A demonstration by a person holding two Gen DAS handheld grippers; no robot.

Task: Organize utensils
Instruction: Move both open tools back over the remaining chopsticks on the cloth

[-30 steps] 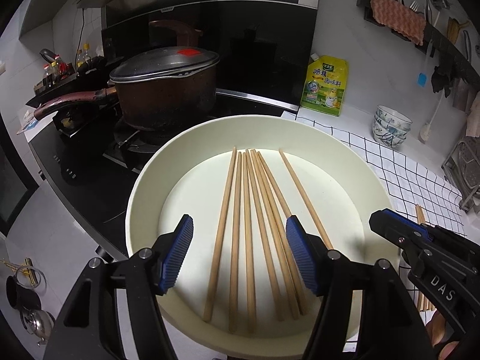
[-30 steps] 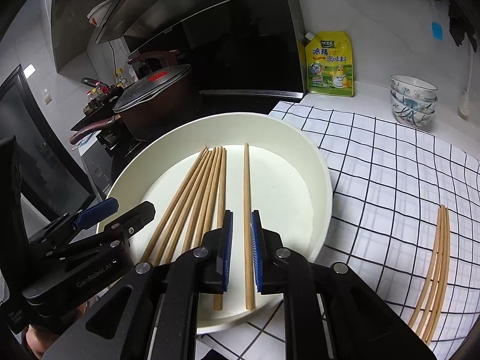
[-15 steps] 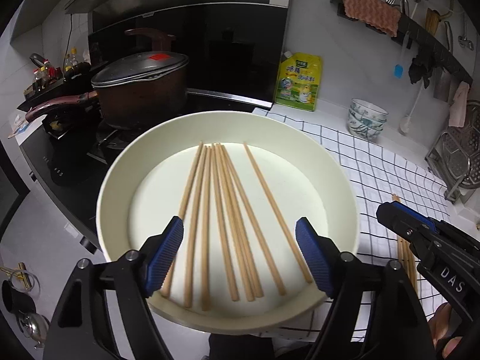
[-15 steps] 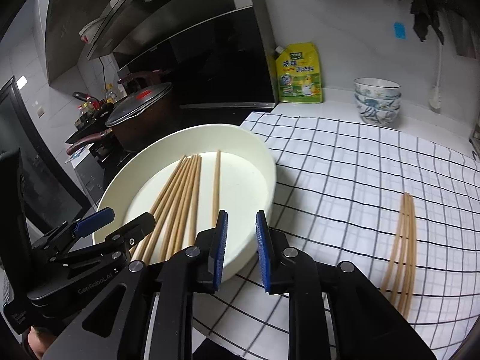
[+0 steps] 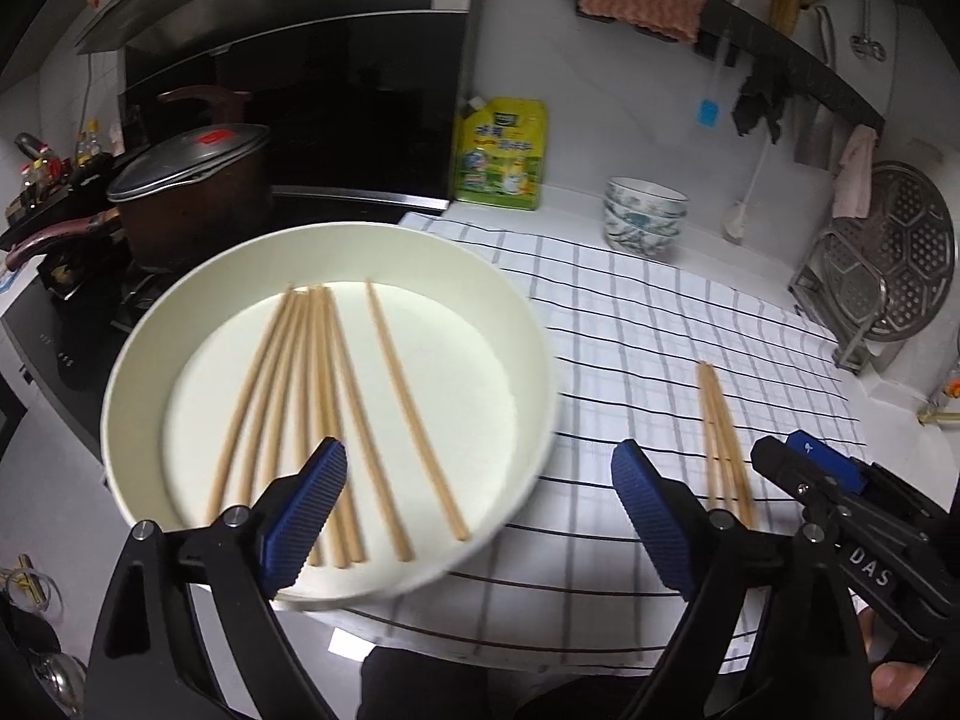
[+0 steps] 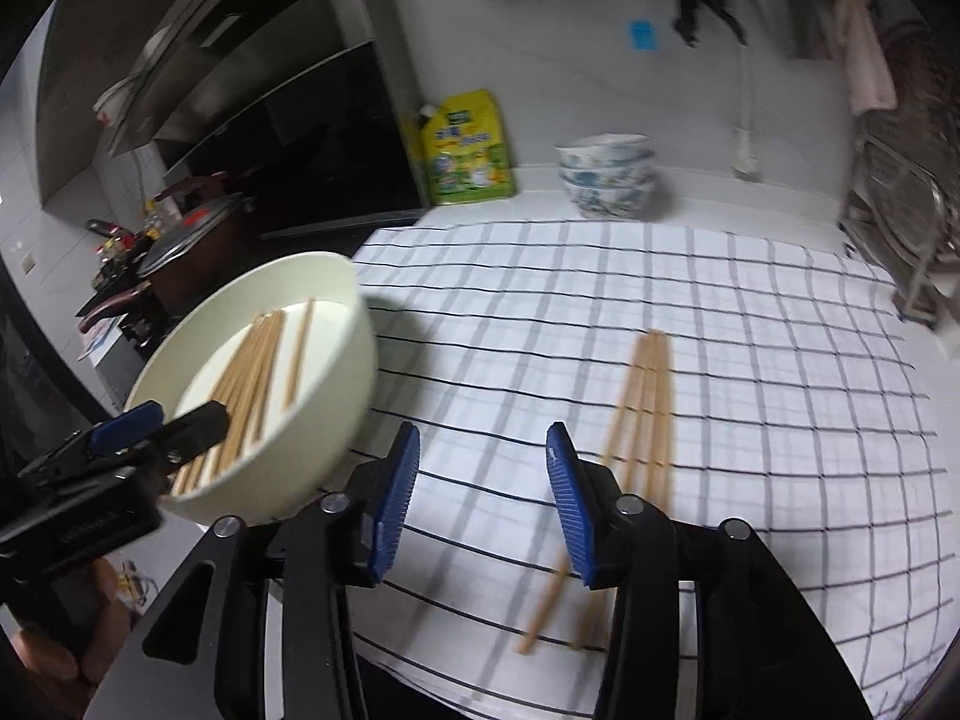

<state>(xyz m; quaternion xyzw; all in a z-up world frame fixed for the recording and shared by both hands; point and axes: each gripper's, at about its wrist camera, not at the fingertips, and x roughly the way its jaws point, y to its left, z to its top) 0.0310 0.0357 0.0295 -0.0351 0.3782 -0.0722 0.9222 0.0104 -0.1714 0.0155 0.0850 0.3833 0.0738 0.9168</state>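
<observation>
Your white bowl sits at checked cloth edge, seven-odd chopsticks in bowl done. Loose chopsticks on cloth remain. Left gripper, right gripper: fingers spread wide, holding nothing.

A home kitchen. A lidded pot sits on a black stove under a range hood. A checked cloth covers the counter, with stacked bowls, a yellow seasoning pouch, and a wall rail hung with cloths and utensils.
</observation>
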